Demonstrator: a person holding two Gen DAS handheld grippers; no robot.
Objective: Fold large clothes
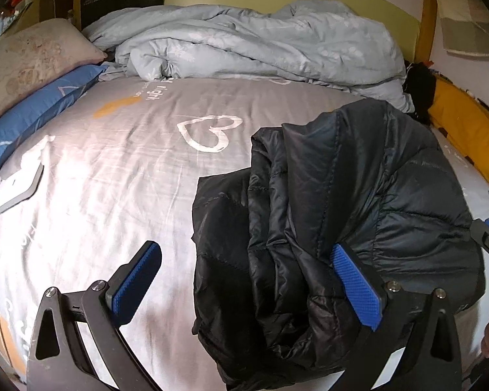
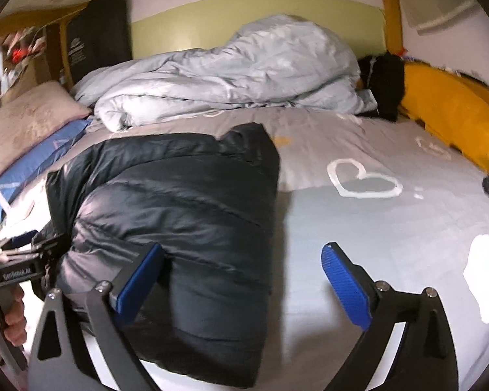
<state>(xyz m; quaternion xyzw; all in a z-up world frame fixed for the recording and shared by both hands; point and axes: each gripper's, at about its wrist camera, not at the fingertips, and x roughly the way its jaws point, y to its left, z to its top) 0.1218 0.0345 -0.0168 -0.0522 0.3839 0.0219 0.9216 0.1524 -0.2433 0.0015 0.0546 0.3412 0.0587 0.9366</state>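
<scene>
A black quilted down jacket (image 1: 358, 179) lies folded into a thick bundle on the grey heart-print bed sheet (image 1: 120, 169). My left gripper (image 1: 247, 270) hovers open over the bundle's near left part; its right finger (image 1: 355, 283) is over the jacket and its left finger (image 1: 140, 280) is over bare sheet. In the right wrist view the jacket (image 2: 179, 195) fills the left half. My right gripper (image 2: 244, 277) is open across the bundle's right edge, with the left finger (image 2: 140, 283) above the fabric and the right finger (image 2: 345, 283) above the sheet (image 2: 391, 228). Neither pair of pads presses the cloth.
A crumpled pale blue duvet (image 1: 244, 42) is heaped at the head of the bed. Pillows (image 1: 32, 75) line the left side and a yellow cushion (image 2: 446, 110) the right. A white flat device (image 1: 16, 185) lies on the sheet at left. A hand (image 2: 13, 319) holds the other gripper's handle.
</scene>
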